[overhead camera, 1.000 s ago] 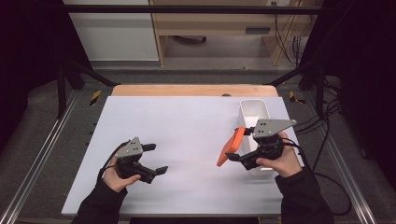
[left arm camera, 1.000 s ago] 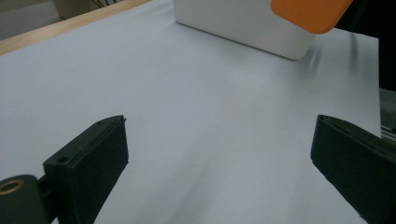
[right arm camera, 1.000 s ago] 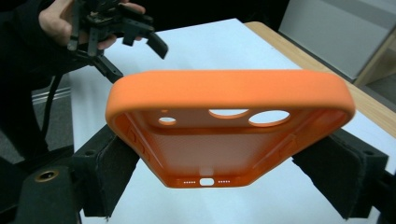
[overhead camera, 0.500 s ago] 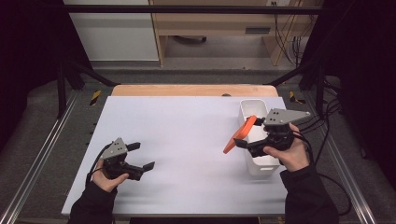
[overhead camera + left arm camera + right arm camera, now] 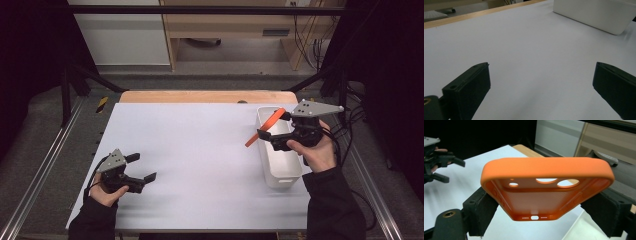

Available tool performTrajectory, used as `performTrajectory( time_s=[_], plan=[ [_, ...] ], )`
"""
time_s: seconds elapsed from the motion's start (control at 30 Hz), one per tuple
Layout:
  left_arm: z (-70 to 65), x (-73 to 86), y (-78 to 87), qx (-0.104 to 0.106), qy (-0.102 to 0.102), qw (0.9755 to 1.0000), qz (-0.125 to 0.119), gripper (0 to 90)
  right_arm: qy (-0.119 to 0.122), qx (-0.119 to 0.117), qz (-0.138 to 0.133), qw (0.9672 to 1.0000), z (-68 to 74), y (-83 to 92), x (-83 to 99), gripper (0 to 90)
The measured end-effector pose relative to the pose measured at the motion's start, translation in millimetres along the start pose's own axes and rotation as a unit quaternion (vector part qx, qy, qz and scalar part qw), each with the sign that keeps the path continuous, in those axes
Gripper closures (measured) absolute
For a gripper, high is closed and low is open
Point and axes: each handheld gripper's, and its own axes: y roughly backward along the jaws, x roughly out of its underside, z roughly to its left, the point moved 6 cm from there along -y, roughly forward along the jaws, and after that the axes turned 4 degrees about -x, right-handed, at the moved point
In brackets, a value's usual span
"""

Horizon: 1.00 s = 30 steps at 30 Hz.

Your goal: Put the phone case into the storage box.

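Note:
An orange phone case [image 5: 265, 127] hangs tilted above the near-left rim of a white bin [image 5: 282, 176] at the table's right. My right gripper [image 5: 273, 126] is shut on it, the pads pressing its two long sides. In the right gripper view the case [image 5: 546, 167] lies flat between the jaws of my right gripper [image 5: 542, 214], hollow side up, with the camera holes at the far end. My left gripper [image 5: 142, 167] stands open near the front left of the table. Nothing lies between its fingers [image 5: 469, 90] in the left gripper view.
A white sheet [image 5: 200, 145] covers the table, with a wooden strip [image 5: 200, 96] along the far edge. The white bin [image 5: 594, 15] lies ahead of the left gripper. Metal rails [image 5: 45, 165] run along both table sides. Cables [image 5: 350, 125] trail at the right.
My right gripper has carried the orange case up and to the right, from over the sheet to over the bin. My left gripper has drifted left and nearer the front edge, still open.

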Motion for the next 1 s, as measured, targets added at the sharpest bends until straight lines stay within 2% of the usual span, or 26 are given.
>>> performTrajectory(
  time_s=[0.5, 0.7, 1.0],
  plan=[
    [6.5, 6.4, -2.5, -0.006, 0.008, 0.9999, 0.004, 0.6, -0.021, 0.051, 0.013, 0.9984, -28.8, -10.4, -13.4, 15.7],
    [7.3, 7.1, -3.6, -0.007, 0.007, 0.9999, 0.005, 0.7, -0.031, 0.081, 0.019, 0.9961, -44.1, -15.6, -16.5, 15.7],
    [8.1, 7.5, -4.4, -0.004, 0.011, 0.9999, 0.004, 0.7, -0.06, 0.124, 0.028, 0.9901, -65.6, -23.0, -18.0, 15.7]
  ],
)
